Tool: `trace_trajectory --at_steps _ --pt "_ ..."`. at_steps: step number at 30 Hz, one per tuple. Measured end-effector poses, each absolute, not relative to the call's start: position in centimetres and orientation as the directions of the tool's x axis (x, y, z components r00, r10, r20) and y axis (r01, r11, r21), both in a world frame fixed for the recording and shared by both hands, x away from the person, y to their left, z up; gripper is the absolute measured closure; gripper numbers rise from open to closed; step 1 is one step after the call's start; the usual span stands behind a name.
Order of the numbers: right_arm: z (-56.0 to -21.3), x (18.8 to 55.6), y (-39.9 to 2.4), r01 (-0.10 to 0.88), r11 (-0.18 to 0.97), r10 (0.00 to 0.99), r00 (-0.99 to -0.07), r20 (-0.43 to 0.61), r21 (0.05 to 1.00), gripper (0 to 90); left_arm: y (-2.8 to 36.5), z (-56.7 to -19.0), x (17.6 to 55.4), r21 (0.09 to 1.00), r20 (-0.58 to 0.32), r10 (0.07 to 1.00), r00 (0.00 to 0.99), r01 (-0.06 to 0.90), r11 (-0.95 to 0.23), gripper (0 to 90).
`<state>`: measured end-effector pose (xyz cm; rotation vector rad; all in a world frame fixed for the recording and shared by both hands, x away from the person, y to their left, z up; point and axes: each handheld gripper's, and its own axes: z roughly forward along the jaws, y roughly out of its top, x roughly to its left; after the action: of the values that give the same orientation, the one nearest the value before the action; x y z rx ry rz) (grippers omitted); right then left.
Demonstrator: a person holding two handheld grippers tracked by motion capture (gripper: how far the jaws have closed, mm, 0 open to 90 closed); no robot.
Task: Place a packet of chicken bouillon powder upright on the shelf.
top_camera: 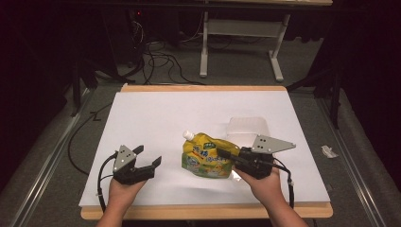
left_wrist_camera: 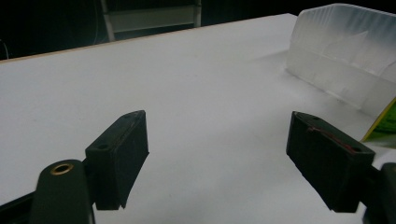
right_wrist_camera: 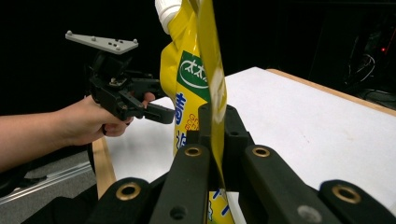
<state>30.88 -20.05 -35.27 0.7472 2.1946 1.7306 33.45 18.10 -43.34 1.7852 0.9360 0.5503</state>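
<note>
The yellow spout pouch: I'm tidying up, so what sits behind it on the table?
Behind the yellow spout pouch stands a translucent plastic container on the white table. Its near lower edge is covered by the pouch and the right tool.

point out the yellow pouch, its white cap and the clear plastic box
yellow pouch (top_camera: 206,158), high view, middle of its printed front
white cap (right_wrist_camera: 166,9), right gripper view, side of the spout cap at the pouch's top
clear plastic box (left_wrist_camera: 348,58), left gripper view, its frosted side wall

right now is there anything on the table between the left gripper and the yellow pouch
No. In the high view, bare white tabletop separates the open left gripper from the yellow pouch clamped by the right gripper.
</note>
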Motion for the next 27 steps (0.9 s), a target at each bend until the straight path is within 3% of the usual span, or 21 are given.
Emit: trace_trajectory --at_steps 27 --pt "-31.6 32.2 -22.7 0.230 0.164 0.578 -0.810 0.096 0.959 90.0 17.7 -43.5 33.3 0.913 -0.044 0.778 0.627 0.342 -0.223 22.7"
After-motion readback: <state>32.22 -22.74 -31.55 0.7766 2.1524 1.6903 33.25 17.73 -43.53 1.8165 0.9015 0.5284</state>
